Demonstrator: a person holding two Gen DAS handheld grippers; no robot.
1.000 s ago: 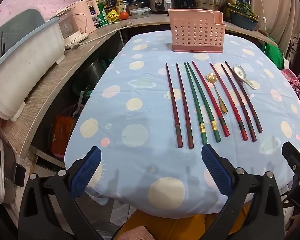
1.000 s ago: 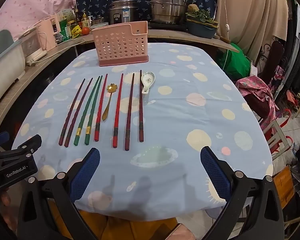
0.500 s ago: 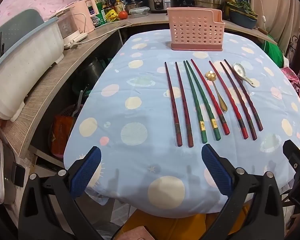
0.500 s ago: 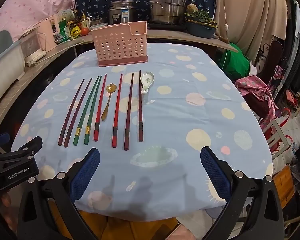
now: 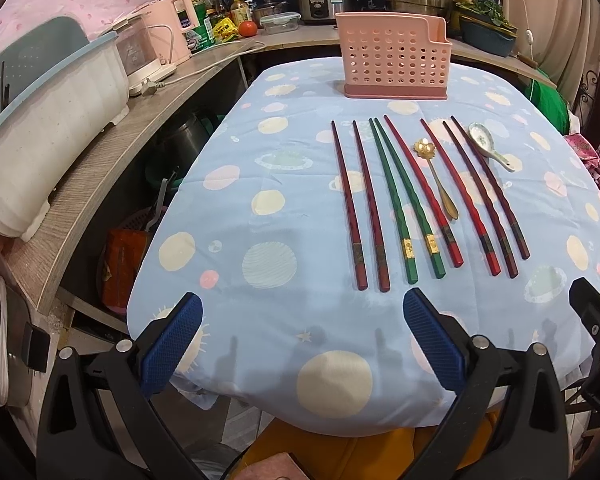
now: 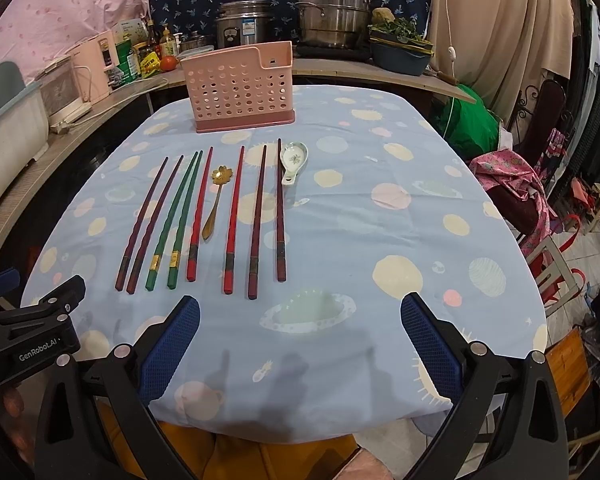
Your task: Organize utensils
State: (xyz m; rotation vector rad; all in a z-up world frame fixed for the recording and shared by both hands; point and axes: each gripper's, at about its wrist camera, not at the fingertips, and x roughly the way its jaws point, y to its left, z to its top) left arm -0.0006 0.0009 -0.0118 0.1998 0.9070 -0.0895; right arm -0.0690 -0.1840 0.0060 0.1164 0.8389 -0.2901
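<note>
Both grippers are hovering at the near edge of the table (image 5: 236, 184), approx 6 o'clock in their own views, w/ nothing taken yet. Left gripper (image 5: 302, 344) is sitting w/ jaws spread wide & empty; right gripper (image 6: 300, 346) is likewise gaping wide, gripping nothing. Just beyond them, toward 12, the utensils are lying flat in a row on the spotted cloth: two dark maroon chopsticks (image 5: 360, 204) at approx 11 o'clock from the left gripper, then two green chopsticks (image 5: 400, 200) w/ gold bands, a red chopstick (image 5: 420, 192), a gold spoon (image 5: 438, 176) w/ flower-shaped bowl, another red one & two more dark ones, all close but mostly not touching. Farthest right in the row, approx 1 o'clock, a ceramic spoon (image 6: 293, 160) is resting just beside the last dark stick's tip. Past the row, at 12 o'clock, the pink holder (image 6: 240, 88) is standing upright, perforated & apparently empty, though its inside isn't visible. Judging the step: picking the first piece. To do it well: be coming down on a stick near its thick banded end, closing across the width not along it, lifting cleanly so neighbours aren't dragging, then tipping it upright before lowering into the holder. Pairs are probably best taken together by colour.
</note>
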